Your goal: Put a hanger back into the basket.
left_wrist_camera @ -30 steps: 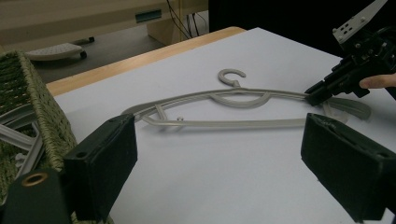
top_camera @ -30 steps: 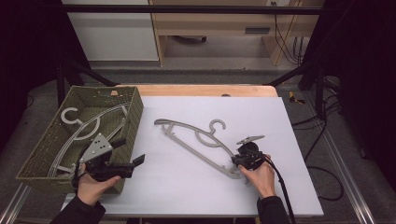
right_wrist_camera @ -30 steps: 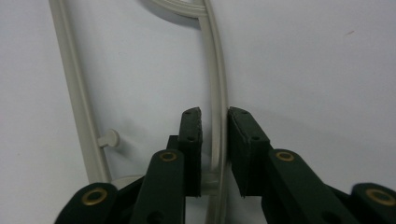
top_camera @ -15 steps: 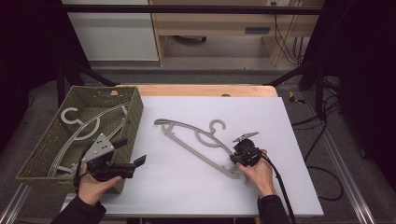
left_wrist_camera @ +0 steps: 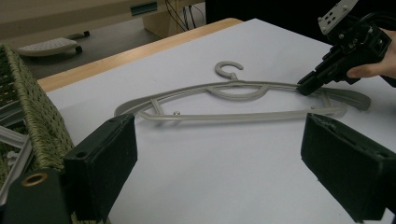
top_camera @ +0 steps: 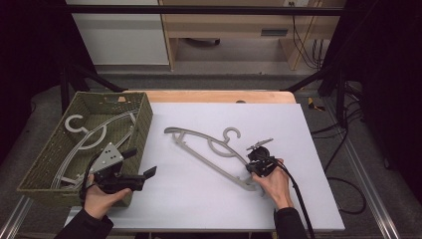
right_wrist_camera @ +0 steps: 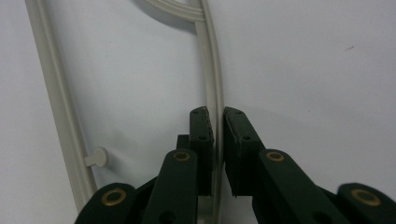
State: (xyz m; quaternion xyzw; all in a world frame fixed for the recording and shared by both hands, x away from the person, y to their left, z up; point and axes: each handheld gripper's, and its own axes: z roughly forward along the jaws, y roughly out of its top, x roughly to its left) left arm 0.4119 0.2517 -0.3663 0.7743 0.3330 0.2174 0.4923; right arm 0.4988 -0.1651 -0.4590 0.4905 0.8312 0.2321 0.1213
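right hand-held gripper (right_wrist_camera: 215, 122) just closed, pinching the grey hanger (top_camera: 209, 149) arm | left hand-held gripper (left_wrist_camera: 224, 172) spread wide, beside the basket (top_camera: 142, 124)

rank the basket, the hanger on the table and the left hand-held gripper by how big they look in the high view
1. basket, largest by far
2. hanger on the table, long but thin
3. left hand-held gripper, smallest

The gripper sits nearer the camera than the other two, yet looks smallest anyway.
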